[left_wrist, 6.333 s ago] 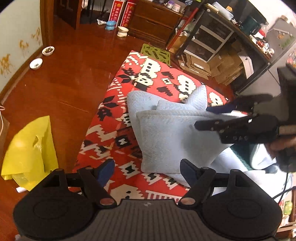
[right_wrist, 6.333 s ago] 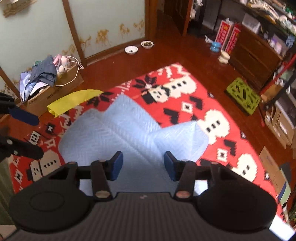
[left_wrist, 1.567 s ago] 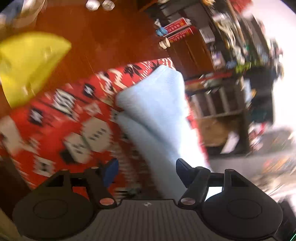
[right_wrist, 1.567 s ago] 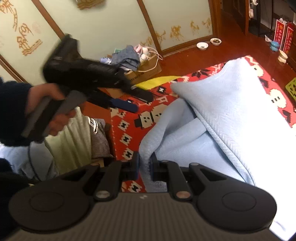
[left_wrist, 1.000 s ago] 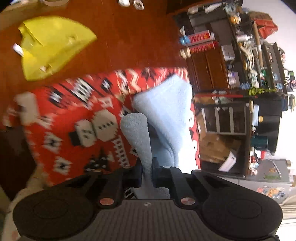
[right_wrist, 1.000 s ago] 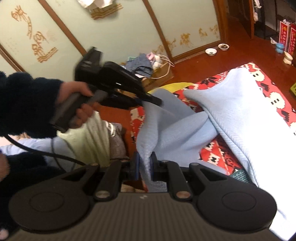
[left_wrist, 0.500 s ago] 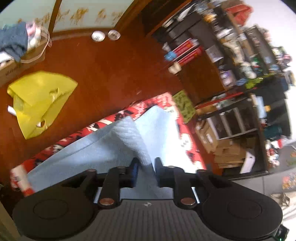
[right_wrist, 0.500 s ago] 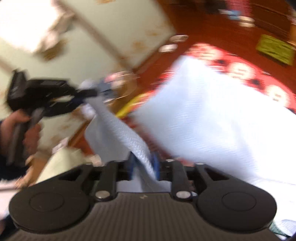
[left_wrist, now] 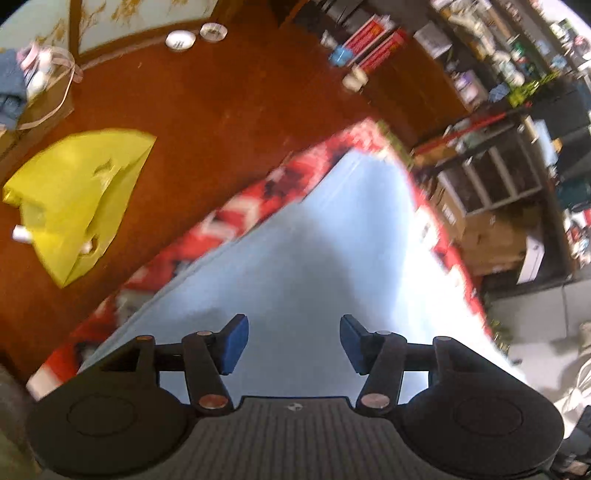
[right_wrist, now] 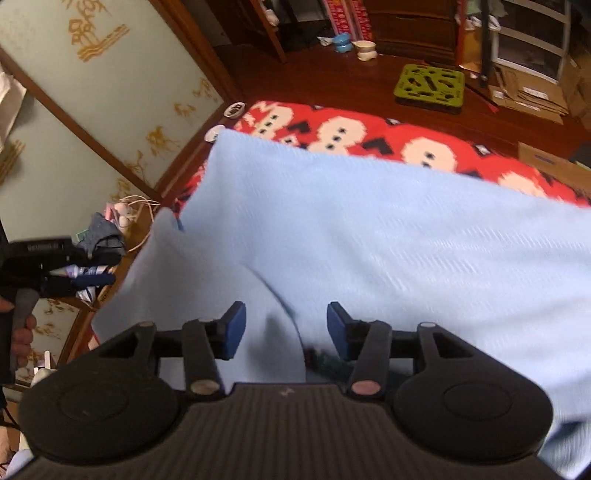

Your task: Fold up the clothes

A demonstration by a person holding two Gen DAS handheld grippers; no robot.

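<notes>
Bowls point(left_wrist: 180, 39) sit on floor at eleven o'clock, contents unclear, while left gripper point(left_wrist: 293, 343) and right gripper point(right_wrist: 282, 329) hang spread apart over light-blue garment point(right_wrist: 388, 229).

No words, labels or numbers can be read in either view (the red boxes point(left_wrist: 373, 44) by the dark cabinet point(right_wrist: 410, 26) carry marks too blurred to make out, like the left gripper's point(right_wrist: 85, 275) side strip)
</notes>
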